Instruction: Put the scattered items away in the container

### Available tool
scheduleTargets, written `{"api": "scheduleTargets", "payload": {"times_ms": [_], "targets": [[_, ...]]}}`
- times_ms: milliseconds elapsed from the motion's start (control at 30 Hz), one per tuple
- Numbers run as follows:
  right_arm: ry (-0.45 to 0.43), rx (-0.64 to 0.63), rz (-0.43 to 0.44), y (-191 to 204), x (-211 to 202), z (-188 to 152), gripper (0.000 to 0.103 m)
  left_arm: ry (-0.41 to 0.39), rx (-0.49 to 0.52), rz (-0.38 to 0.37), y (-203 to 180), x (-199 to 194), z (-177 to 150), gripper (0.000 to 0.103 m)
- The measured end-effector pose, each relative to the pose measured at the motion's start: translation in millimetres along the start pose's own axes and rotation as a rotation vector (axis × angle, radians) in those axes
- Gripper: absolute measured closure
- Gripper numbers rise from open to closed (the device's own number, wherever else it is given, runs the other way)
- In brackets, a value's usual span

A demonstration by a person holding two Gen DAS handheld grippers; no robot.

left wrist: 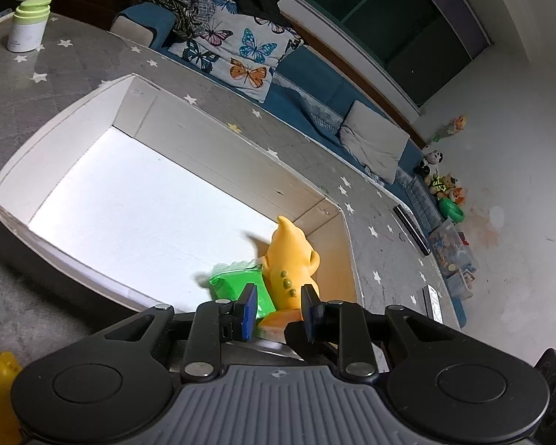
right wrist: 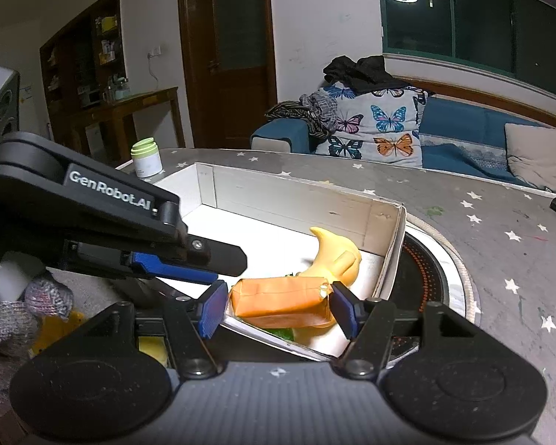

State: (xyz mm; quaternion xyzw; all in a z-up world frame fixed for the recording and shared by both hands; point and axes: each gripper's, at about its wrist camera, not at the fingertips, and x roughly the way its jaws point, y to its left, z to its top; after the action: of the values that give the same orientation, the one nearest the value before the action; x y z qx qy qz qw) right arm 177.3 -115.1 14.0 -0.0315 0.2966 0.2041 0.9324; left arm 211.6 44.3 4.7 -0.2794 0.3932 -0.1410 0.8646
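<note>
A white open box (left wrist: 52, 144) (right wrist: 385, 222) stands on the star-patterned grey tablecloth. In its near corner lie a yellow rubber toy (left wrist: 289, 259) (right wrist: 333, 256) and a green packet (left wrist: 237, 282). My right gripper (right wrist: 280, 309) is shut lengthwise on an orange packet (right wrist: 278, 298) (left wrist: 278, 320), held just above the box's near rim. My left gripper (left wrist: 278, 309) hangs open over the same corner with nothing between its blue pads; its arm (right wrist: 92, 204) crosses the right wrist view from the left.
A white jar with a green lid (left wrist: 27, 26) (right wrist: 146, 159) stands beyond the box. Another yellow toy (left wrist: 0, 382) lies on the cloth near a gloved hand (right wrist: 15, 319). A round black hob (right wrist: 430, 270) sits right of the box, a black remote (left wrist: 411, 228) farther off. A sofa lies behind.
</note>
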Motion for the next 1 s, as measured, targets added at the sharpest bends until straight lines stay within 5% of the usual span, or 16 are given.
{"api": "scheduleTargets", "payload": {"times_ms": [533, 1000], "targets": [[-0.015, 0.012, -0.016, 0, -12, -3, 0.036, -0.035, 0.014, 0.001, 1, -24, -7, 0.076], [-0.034, -0.023, 0.037, 28, -34, -12, 0.023, -0.102, 0.025, 0.048, 12, -67, -21, 0.076]]}}
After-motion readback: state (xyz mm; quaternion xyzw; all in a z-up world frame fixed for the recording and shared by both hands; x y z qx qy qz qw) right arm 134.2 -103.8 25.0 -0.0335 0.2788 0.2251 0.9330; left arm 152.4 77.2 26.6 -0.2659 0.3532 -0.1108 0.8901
